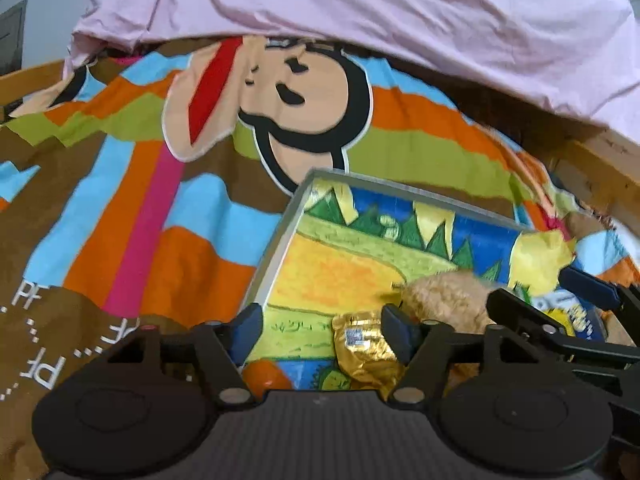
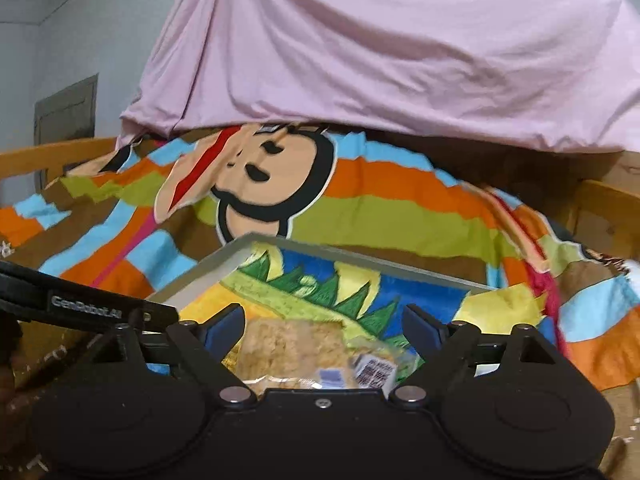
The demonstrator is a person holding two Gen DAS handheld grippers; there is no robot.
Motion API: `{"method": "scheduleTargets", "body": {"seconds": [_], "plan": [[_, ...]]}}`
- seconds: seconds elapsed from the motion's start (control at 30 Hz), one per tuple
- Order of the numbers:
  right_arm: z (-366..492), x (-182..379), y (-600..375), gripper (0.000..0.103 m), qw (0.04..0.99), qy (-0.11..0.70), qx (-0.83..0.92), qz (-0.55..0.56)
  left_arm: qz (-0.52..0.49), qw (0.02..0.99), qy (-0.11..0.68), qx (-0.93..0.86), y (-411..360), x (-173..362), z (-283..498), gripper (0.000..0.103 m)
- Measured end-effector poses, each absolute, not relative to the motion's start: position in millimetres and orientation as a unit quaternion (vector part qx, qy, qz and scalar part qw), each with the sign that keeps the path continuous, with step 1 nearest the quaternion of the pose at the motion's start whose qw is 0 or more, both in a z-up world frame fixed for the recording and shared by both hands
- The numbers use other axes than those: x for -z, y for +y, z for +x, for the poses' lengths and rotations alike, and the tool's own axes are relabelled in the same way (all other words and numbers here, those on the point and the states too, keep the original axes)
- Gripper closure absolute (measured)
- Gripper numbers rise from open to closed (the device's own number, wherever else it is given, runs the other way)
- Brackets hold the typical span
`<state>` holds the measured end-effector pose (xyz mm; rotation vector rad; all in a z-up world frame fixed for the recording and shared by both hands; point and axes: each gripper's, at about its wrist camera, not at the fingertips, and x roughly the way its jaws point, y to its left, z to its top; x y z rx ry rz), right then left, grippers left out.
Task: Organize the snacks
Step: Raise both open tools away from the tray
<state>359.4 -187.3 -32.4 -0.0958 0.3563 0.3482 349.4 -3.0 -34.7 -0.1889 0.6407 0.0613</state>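
Note:
A shallow tray [image 1: 280, 236] with a grey rim and a painted landscape floor lies on a colourful cartoon bedspread [image 1: 132, 216]. My left gripper [image 1: 322, 324] is open over the tray's near end, with a gold foil snack packet [image 1: 366, 350] between its fingers, close to the right one. A brown crumbly snack [image 1: 444, 296] lies beside it. My right gripper [image 2: 324, 326] is open above a clear-wrapped crumbly snack bar [image 2: 296, 348] in the tray [image 2: 200, 280]. The right gripper also shows in the left wrist view [image 1: 560, 312], near a blue and yellow packet [image 1: 576, 316].
A pink sheet [image 1: 360, 20] hangs over the far side of the bed. A wooden bed rail [image 2: 52, 156] runs along the left and right [image 1: 600, 160]. An orange round object [image 1: 266, 376] sits at the tray's near edge. The left gripper's body [image 2: 80, 304] crosses the right view.

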Motion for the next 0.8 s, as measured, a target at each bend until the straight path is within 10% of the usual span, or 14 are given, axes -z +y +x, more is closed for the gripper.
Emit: {"method": "scheduleTargets", "body": {"seconds": [0.8], "plan": [[259.2,-67.4,-233.5,0.001,0.987,0.091,-0.13,0.032,-0.066,0.978,0.193,-0.032,-14.0,-68.0,241.1,0.001]]}}
